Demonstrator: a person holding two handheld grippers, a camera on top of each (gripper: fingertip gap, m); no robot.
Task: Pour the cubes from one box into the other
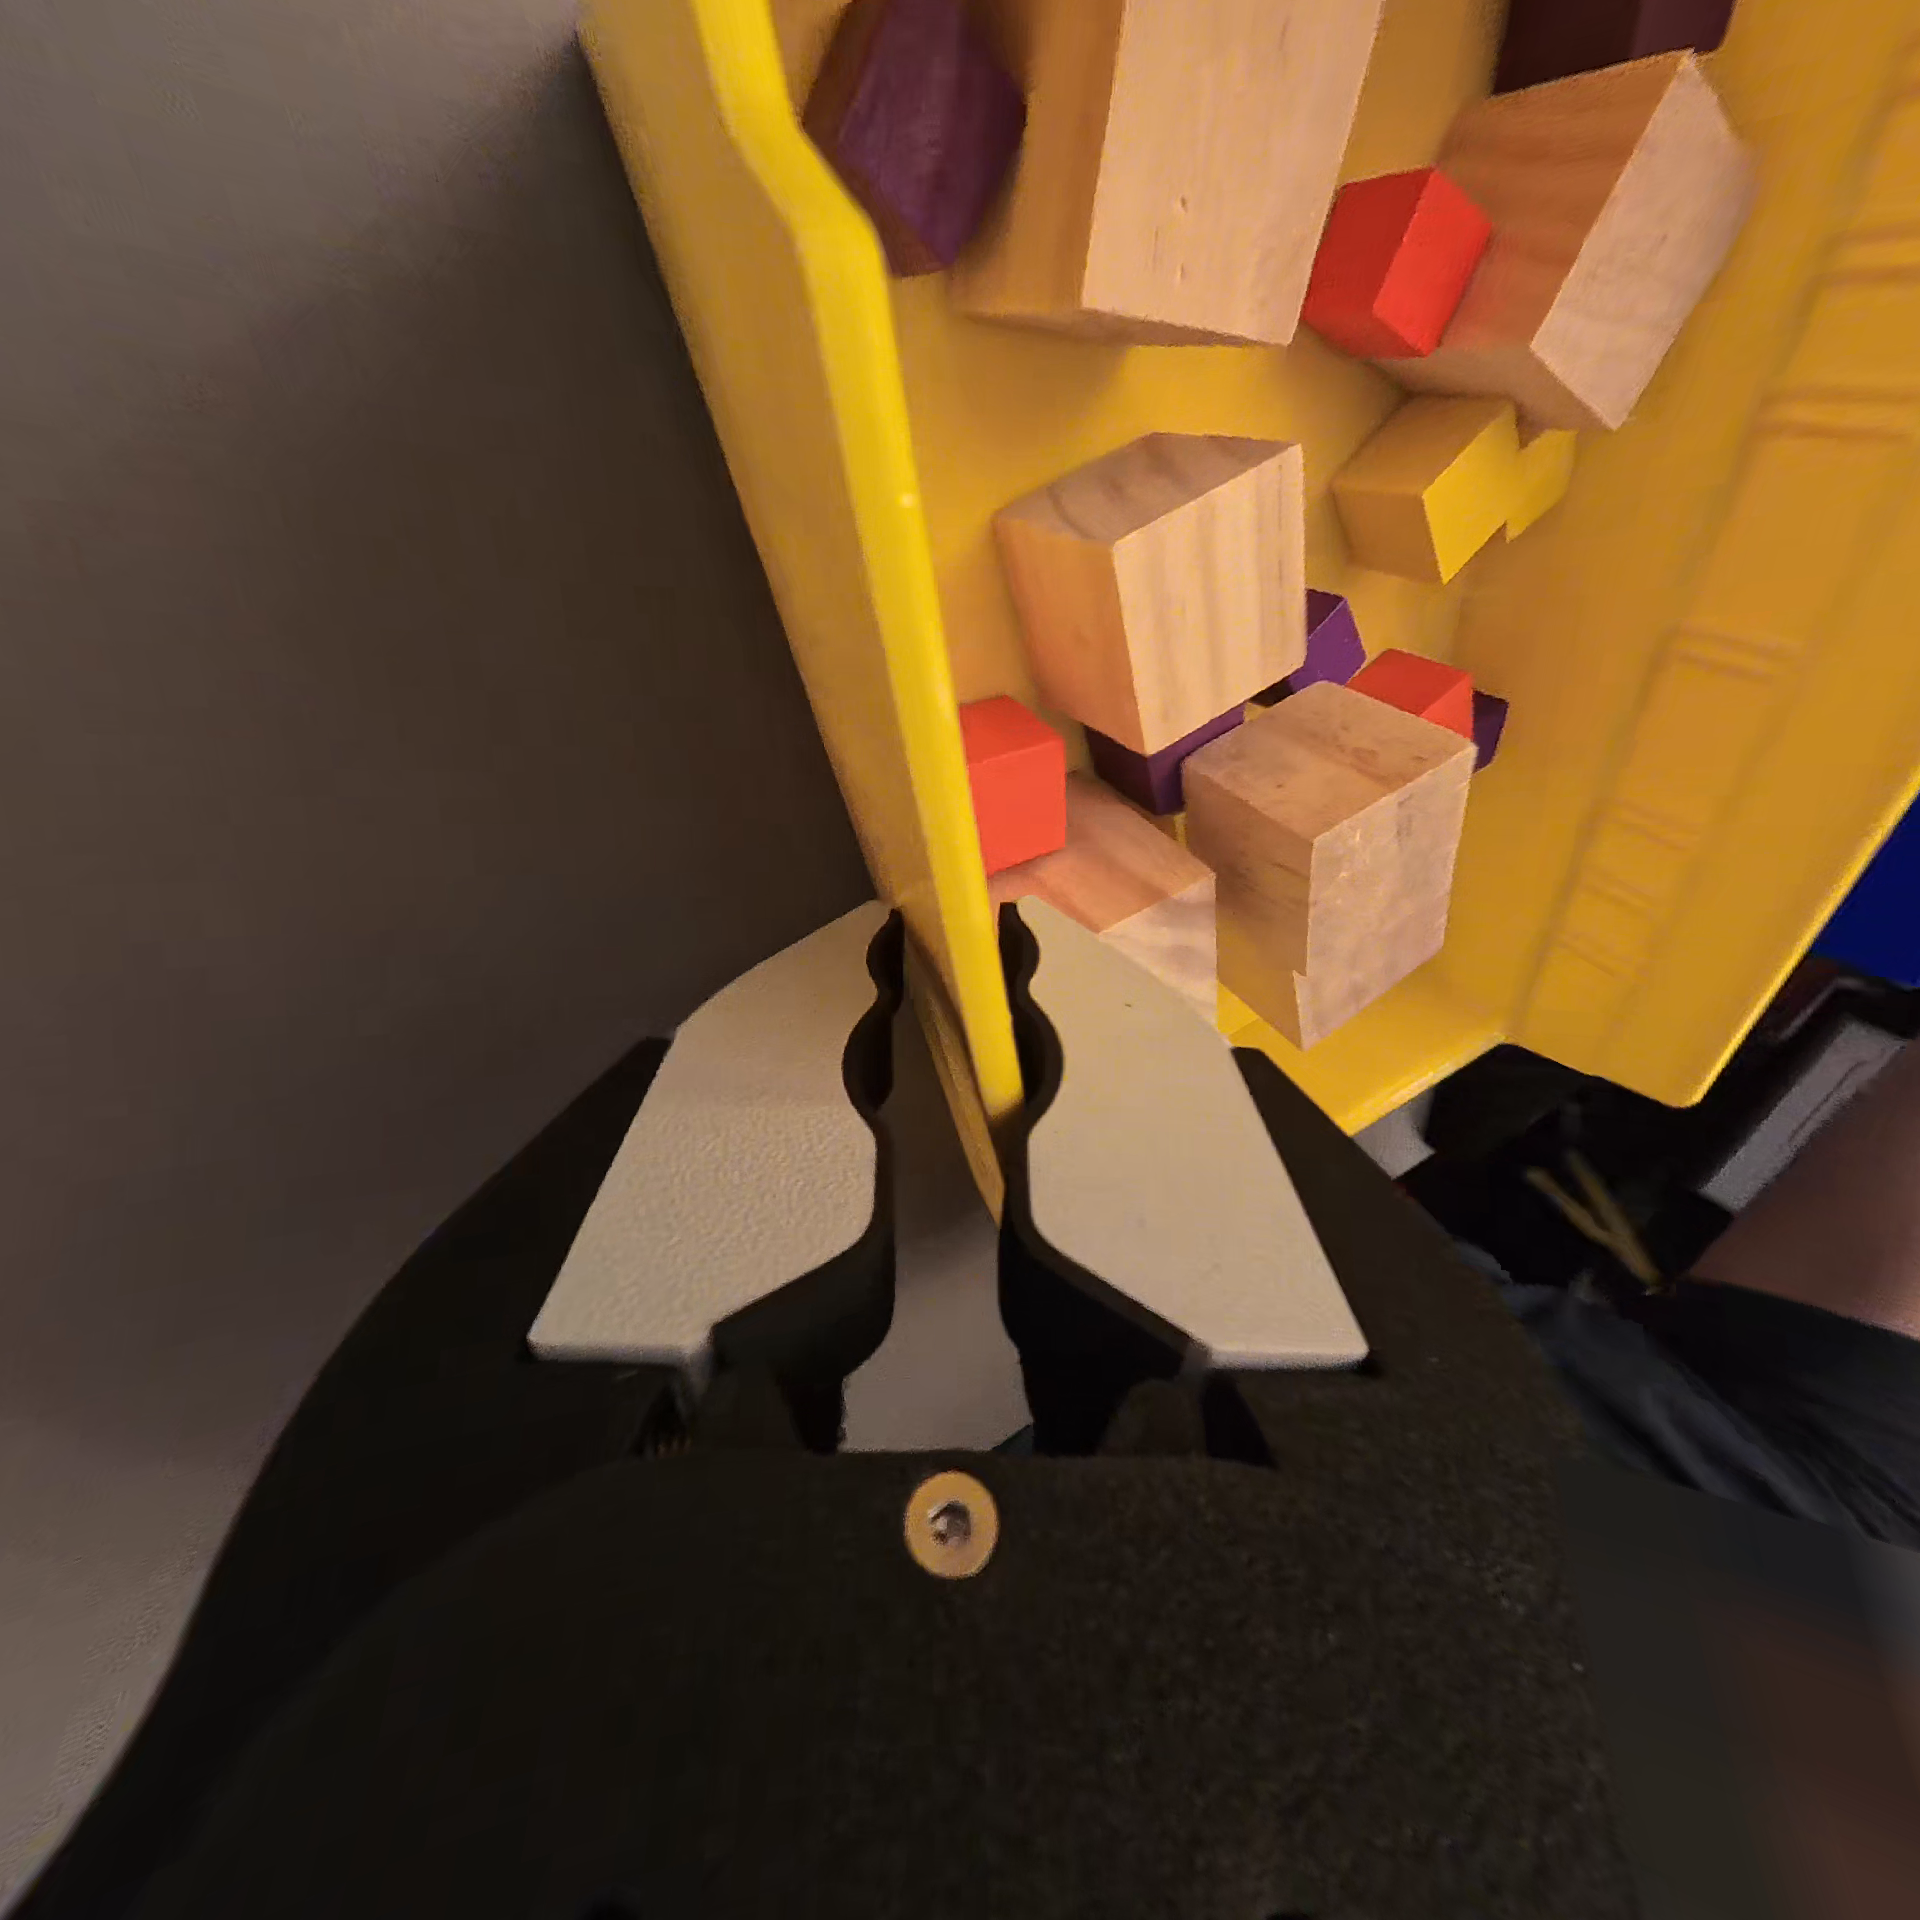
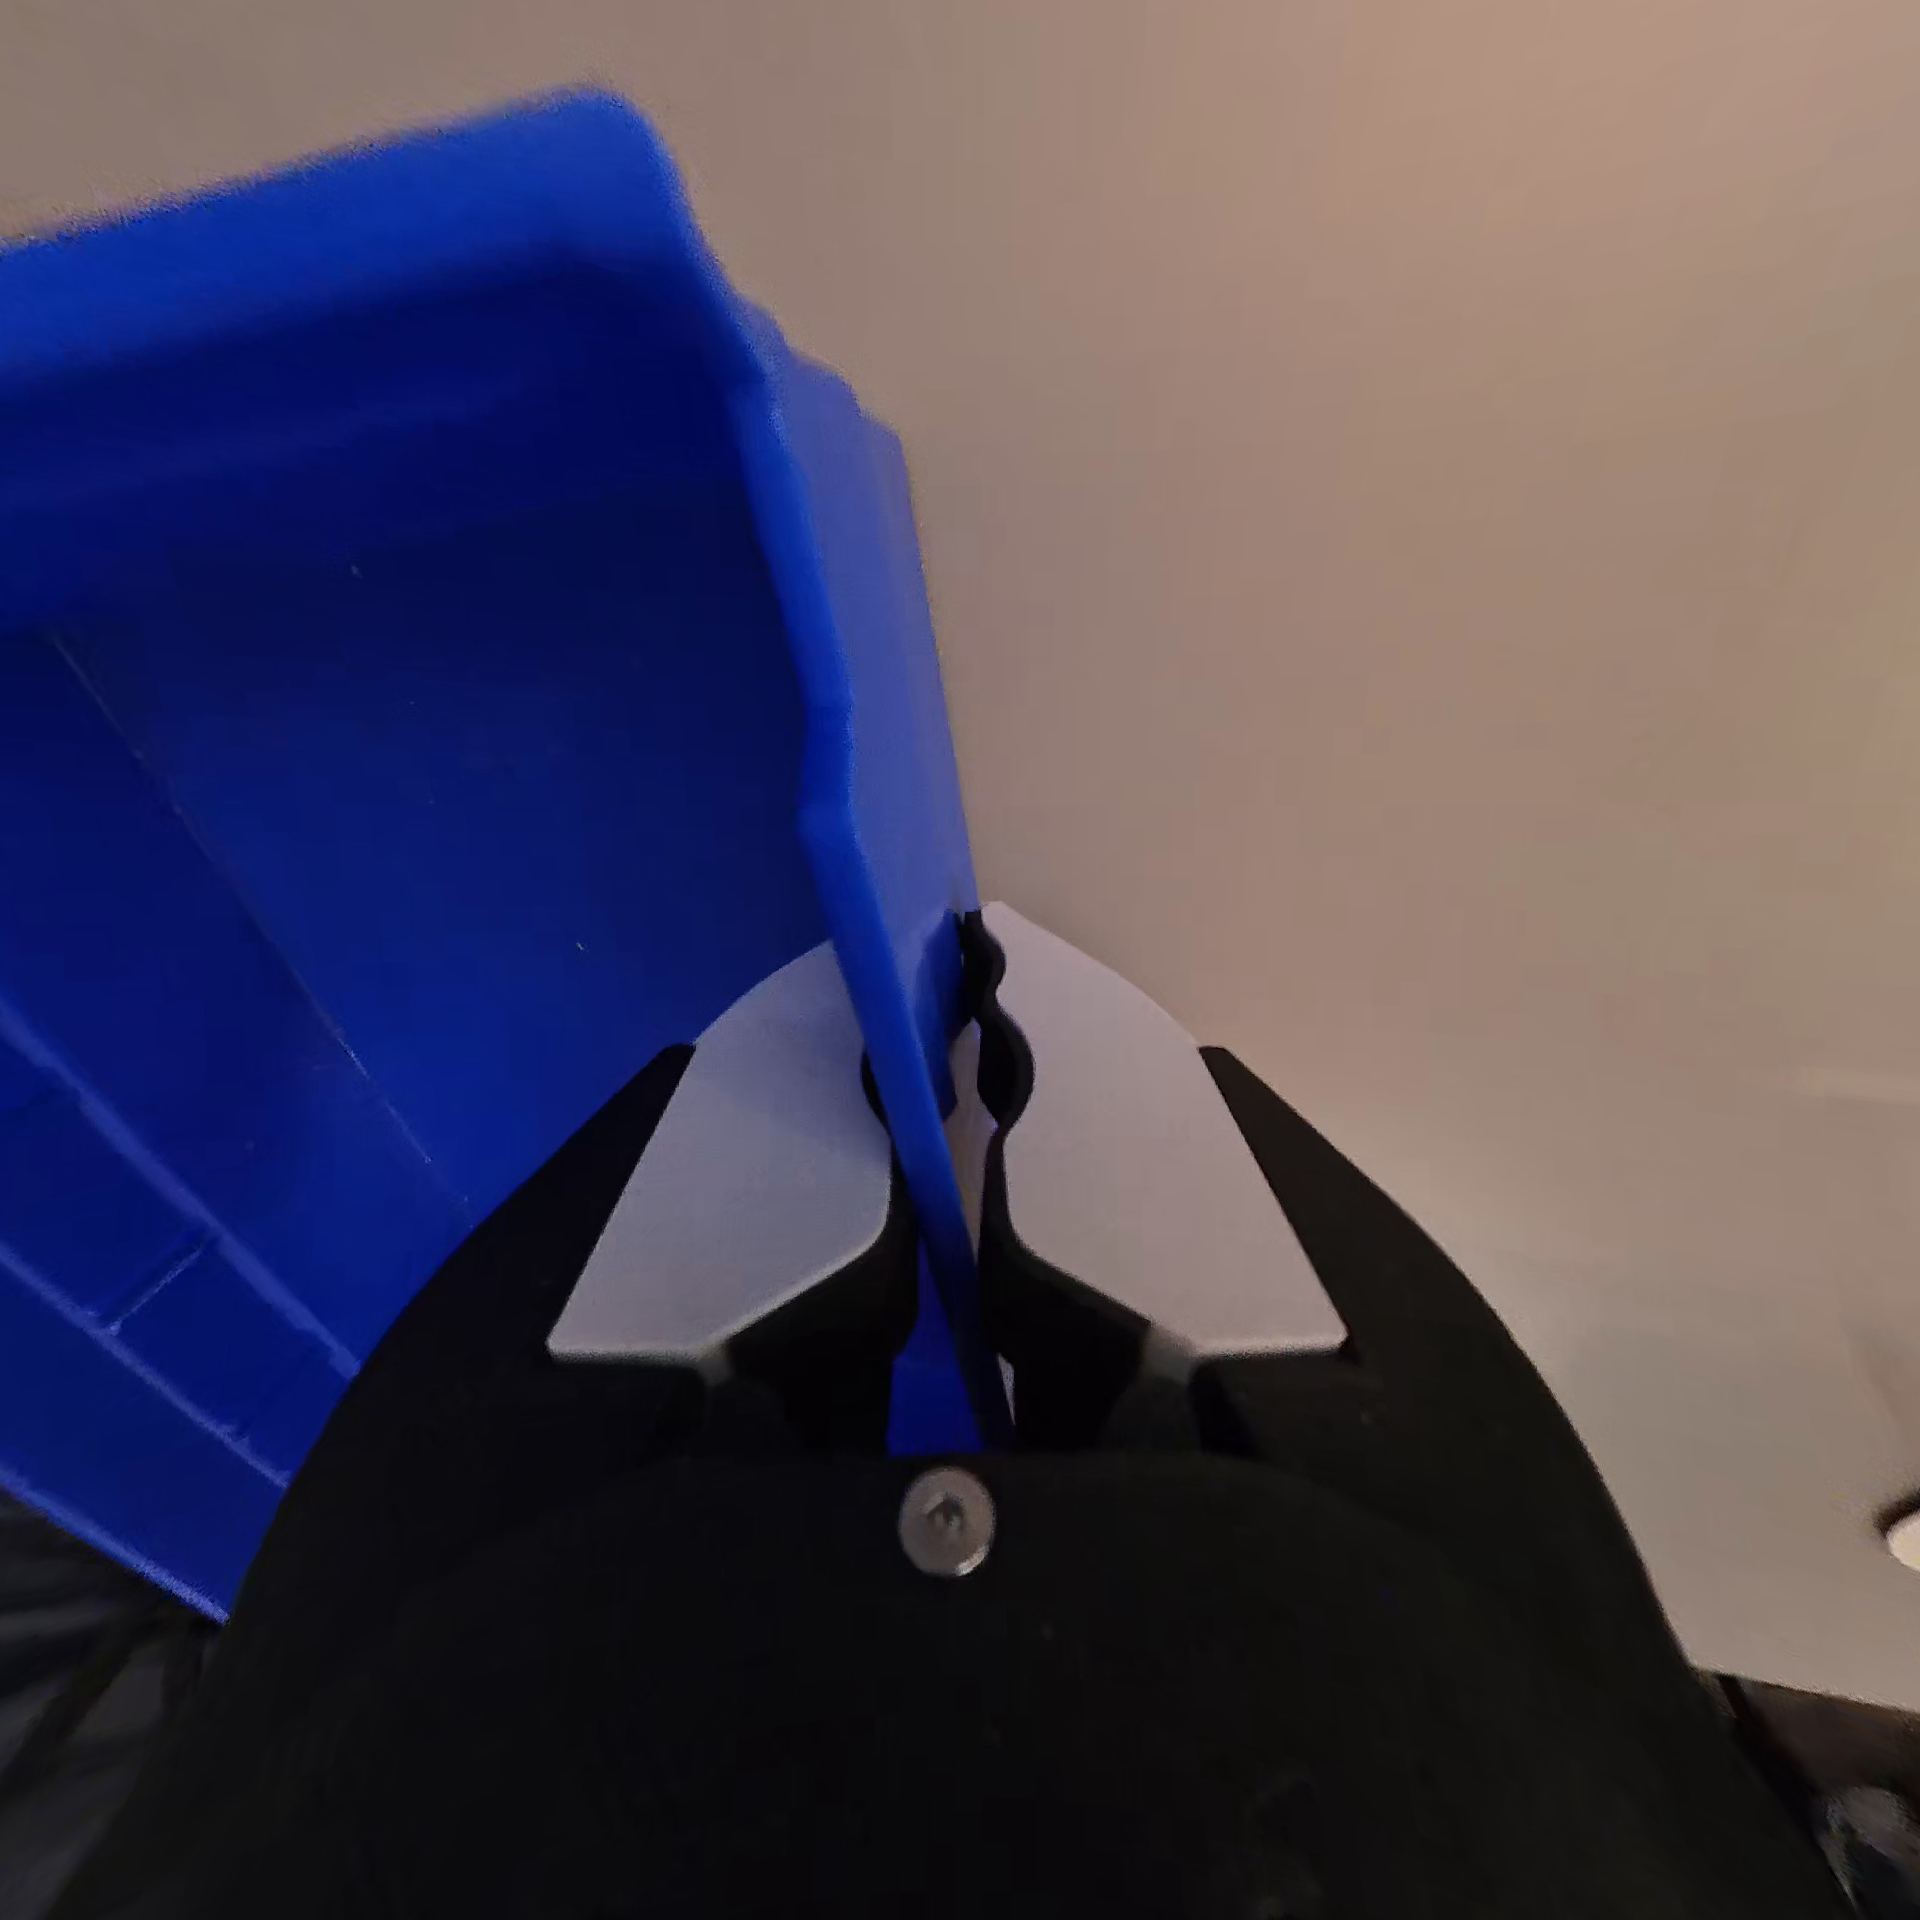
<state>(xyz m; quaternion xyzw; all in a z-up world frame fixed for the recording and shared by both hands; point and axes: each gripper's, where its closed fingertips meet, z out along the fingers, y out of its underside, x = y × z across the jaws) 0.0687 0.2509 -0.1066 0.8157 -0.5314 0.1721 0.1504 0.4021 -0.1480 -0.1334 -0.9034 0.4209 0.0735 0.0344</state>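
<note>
My left gripper (image 1: 951,914) is shut on the side wall of a yellow box (image 1: 821,436), held up and tilted. Inside it lie several cubes: large plain wooden cubes (image 1: 1184,592), small red cubes (image 1: 1013,779), a purple cube (image 1: 914,135) and a yellow cube (image 1: 1423,499); some look blurred. My right gripper (image 2: 940,920) is shut on the side wall of a blue box (image 2: 416,623), also held up and tilted. No cubes show in the part of the blue box that I see. A sliver of the blue box (image 1: 1870,914) shows at the right edge of the left wrist view.
A plain grey wall (image 1: 312,623) is behind the yellow box. A pale wall or ceiling (image 2: 1455,520) is behind the blue box. A person's dark-clothed lap and arm (image 1: 1714,1299) show at lower right in the left wrist view.
</note>
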